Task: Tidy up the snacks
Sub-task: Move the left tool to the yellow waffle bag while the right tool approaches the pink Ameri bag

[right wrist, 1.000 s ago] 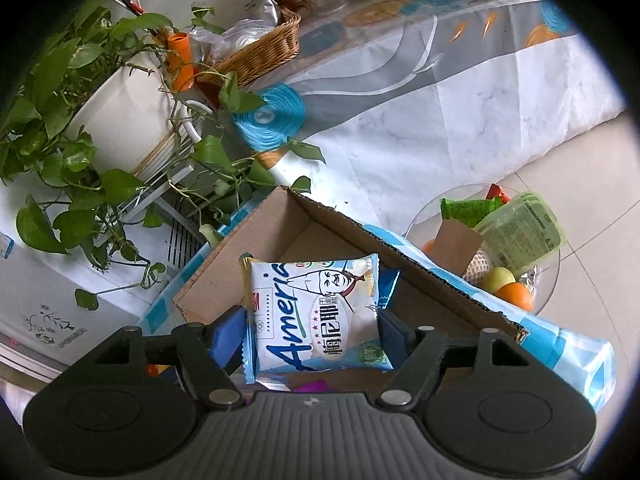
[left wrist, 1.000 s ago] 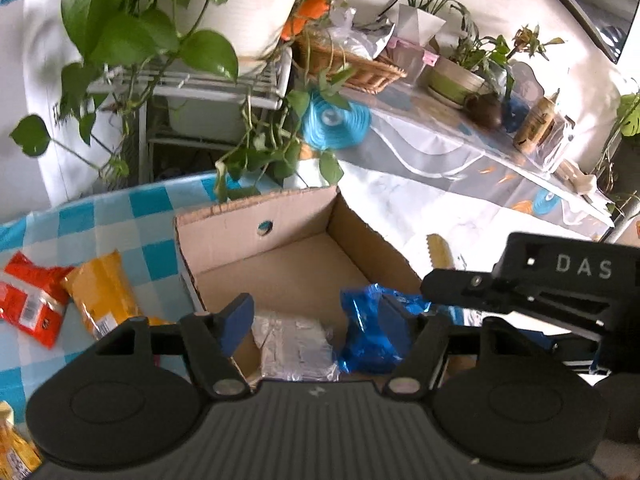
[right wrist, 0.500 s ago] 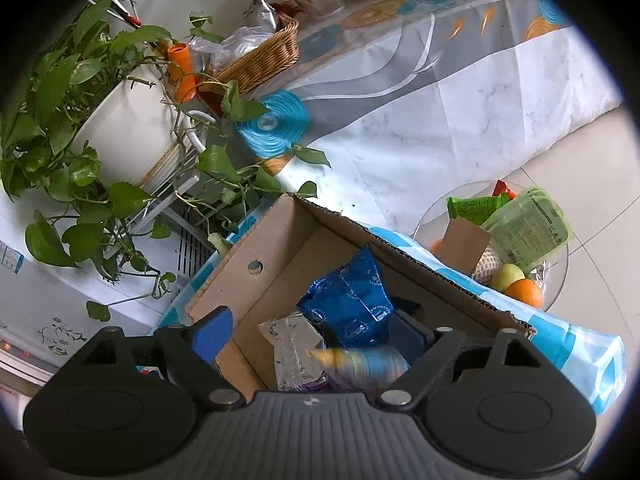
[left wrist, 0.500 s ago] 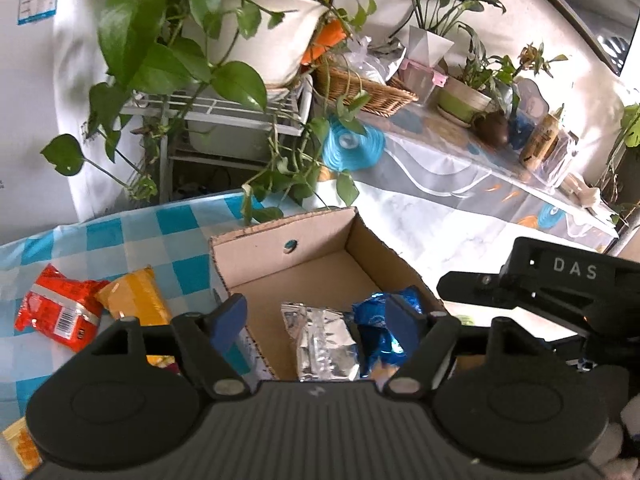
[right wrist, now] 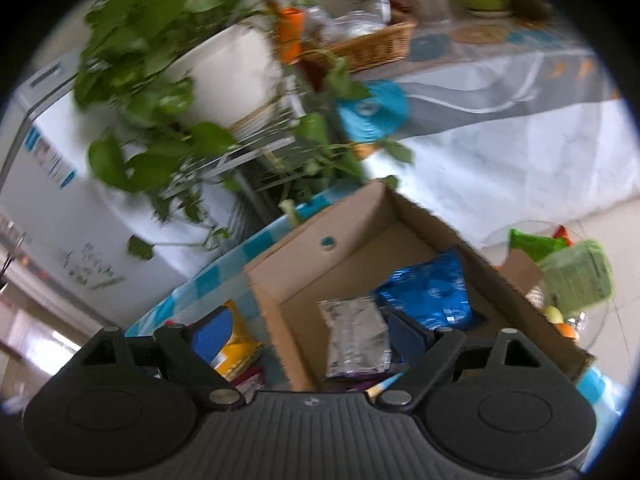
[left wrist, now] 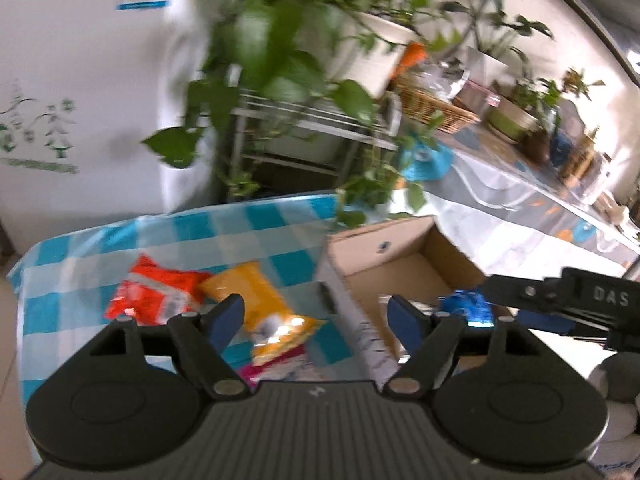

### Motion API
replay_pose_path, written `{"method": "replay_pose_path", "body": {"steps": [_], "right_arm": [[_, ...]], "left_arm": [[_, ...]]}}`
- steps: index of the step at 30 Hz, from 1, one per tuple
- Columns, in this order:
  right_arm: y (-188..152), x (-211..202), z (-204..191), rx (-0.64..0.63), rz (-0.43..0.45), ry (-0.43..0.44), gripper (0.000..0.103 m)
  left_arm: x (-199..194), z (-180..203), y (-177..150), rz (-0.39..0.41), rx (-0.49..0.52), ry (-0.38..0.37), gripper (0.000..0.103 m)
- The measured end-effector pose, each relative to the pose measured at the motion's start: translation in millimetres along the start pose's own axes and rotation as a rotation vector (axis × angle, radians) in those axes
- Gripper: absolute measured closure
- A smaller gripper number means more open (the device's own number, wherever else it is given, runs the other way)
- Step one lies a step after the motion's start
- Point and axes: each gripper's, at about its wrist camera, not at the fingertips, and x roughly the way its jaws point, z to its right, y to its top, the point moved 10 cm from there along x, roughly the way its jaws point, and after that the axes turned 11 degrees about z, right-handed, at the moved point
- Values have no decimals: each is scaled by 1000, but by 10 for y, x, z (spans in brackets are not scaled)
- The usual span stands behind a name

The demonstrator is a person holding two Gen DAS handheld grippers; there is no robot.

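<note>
A: Where are the snacks?
B: The blue bag (right wrist: 430,294) and silver bag (right wrist: 354,336) lie in the cardboard box (right wrist: 356,224). The yellow bag (left wrist: 266,304) and red bag (left wrist: 154,294) lie on the checked cloth (left wrist: 200,228).
A: And the grippers?
B: The left gripper (left wrist: 316,316) and right gripper (right wrist: 310,330) are both wide open, holding nothing

A lived-in home: a trailing potted plant (right wrist: 224,72) on a wire rack (left wrist: 316,120) stands at the far side, a wicker basket (right wrist: 372,48) (full of clutter) sits on a cloth-covered side table (right wrist: 500,120), and a checked tablecloth (left wrist: 200,232) covers the near counter.
</note>
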Motion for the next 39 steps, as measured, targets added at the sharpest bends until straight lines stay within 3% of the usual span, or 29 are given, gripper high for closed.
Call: {"method": "replay_pose_path", "body": {"steps": [10, 18, 24, 33, 39], "right_arm": [[-243, 42, -501, -165, -35, 119, 13], [-566, 97, -883, -228, -119, 227, 14], [-804, 186, -1057, -232, -205, 262, 15], [-1054, 454, -1096, -239, -287, 176, 15], [-1151, 661, -1055, -214, -317, 91, 15]], "left_arm": [[-138, -715, -244, -44, -39, 86, 20], [-177, -980, -627, -106, 27, 80, 20], [-145, -1074, -898, -159, 53, 60, 20], [10, -1268, -1099, -209, -90, 149, 19], [120, -1347, -1145, -209, -100, 240, 17]]}}
